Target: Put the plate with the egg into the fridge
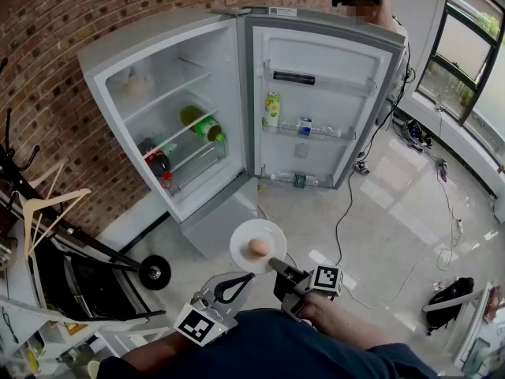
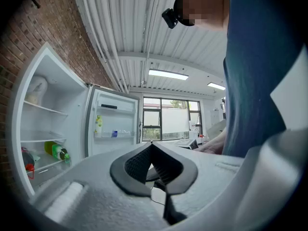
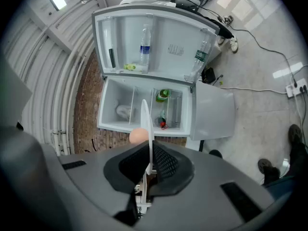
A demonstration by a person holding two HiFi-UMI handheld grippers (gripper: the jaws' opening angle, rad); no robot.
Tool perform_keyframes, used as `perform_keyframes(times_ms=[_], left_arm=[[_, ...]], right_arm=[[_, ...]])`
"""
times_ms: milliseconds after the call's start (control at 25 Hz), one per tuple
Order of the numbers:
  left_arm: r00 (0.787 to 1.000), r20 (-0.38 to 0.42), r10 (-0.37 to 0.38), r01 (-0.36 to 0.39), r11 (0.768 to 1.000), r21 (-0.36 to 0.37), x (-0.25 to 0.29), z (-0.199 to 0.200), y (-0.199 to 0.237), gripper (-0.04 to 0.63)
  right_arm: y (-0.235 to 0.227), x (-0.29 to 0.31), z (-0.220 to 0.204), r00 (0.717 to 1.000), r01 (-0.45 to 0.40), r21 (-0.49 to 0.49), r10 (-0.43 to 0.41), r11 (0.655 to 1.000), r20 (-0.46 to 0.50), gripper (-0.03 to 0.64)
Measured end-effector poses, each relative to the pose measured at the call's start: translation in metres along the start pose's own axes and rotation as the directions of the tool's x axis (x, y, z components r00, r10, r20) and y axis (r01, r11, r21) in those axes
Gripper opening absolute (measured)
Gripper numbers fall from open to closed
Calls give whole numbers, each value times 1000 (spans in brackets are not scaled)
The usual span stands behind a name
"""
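A white plate [image 1: 244, 235] carrying a brown egg [image 1: 258, 248] hangs in the air in front of the open fridge [image 1: 118, 50]. My right gripper [image 1: 277, 264] is shut on the plate's near rim. In the right gripper view the plate [image 3: 146, 124] shows edge-on between the jaws, with the egg [image 3: 138, 135] on its left side. My left gripper [image 1: 248, 276] sits just left of the plate, apart from it. Its jaws meet at the tips in the left gripper view [image 2: 151, 144] with nothing between them.
The fridge door [image 1: 316, 101] stands wide open to the right, with small bottles on its racks. A green bottle [image 1: 202, 125] and a red-capped one [image 1: 158, 164] lie on the shelves. A black cart with hangers [image 1: 47, 212] stands left. Cables [image 1: 347, 204] cross the floor; a person stands behind the door.
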State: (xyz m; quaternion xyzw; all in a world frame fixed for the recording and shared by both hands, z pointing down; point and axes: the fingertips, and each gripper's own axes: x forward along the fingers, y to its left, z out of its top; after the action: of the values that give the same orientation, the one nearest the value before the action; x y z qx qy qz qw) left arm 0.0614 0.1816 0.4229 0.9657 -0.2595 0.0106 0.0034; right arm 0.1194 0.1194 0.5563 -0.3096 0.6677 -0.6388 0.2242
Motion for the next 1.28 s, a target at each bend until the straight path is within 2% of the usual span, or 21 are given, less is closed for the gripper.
perform_keyframes(times_ms=[200, 640, 1280], left_arm=[[1000, -1, 4, -4, 1000, 1, 1, -1, 0, -2], [1000, -11, 27, -27, 1000, -1, 10, -1, -1, -2], [987, -58, 152, -154, 988, -32, 56, -17, -25, -2]], right_arm=[[-1, 0, 2, 1000, 1, -26, -1, 1000, -4, 21], [-4, 0, 13, 1000, -11, 14, 11, 1000, 0, 23], [-27, -19, 47, 992, -20, 31, 23, 999, -124, 20]])
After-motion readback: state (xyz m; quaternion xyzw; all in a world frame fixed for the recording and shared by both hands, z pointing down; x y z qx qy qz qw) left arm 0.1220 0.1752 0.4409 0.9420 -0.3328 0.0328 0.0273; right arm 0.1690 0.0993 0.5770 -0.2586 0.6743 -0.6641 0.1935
